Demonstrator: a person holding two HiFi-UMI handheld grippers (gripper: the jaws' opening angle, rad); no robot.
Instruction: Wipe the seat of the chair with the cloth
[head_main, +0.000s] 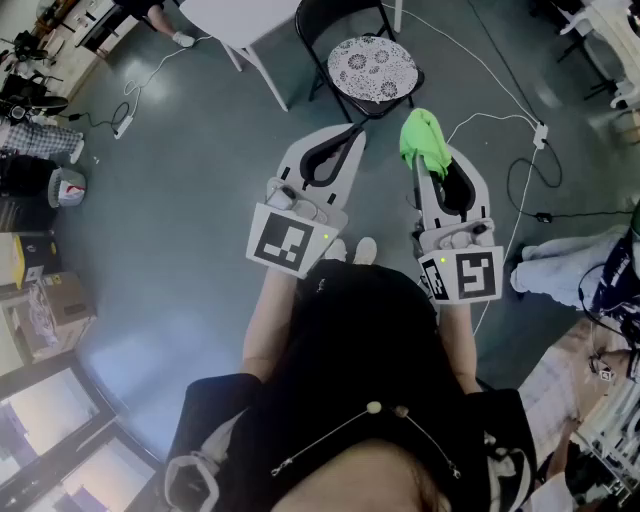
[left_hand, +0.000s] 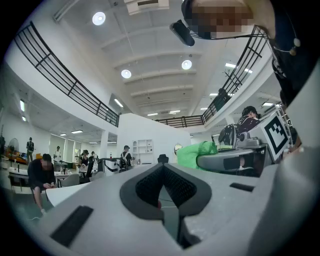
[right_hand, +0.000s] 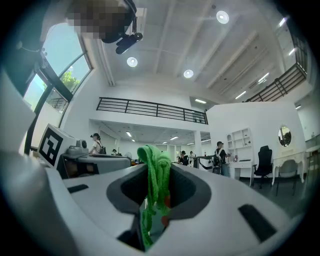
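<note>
A black folding chair (head_main: 372, 68) with a round white lace-patterned seat stands ahead of me on the grey floor. My right gripper (head_main: 421, 150) is shut on a bright green cloth (head_main: 424, 140), which bunches at its tips just short of the seat's near edge. In the right gripper view the cloth (right_hand: 154, 185) hangs pinched between the jaws of that gripper (right_hand: 155, 192). My left gripper (head_main: 352, 133) is shut with nothing in it, its tips near the seat's front left edge. From the left gripper view its jaws (left_hand: 162, 167) meet, and the cloth (left_hand: 196, 152) shows to the right.
A white table (head_main: 245, 22) stands behind and left of the chair. White cables and a power strip (head_main: 540, 133) lie on the floor at right. A person's legs (head_main: 560, 262) stand at right. Boxes (head_main: 62, 298) sit at left. Both grippers point up toward the ceiling.
</note>
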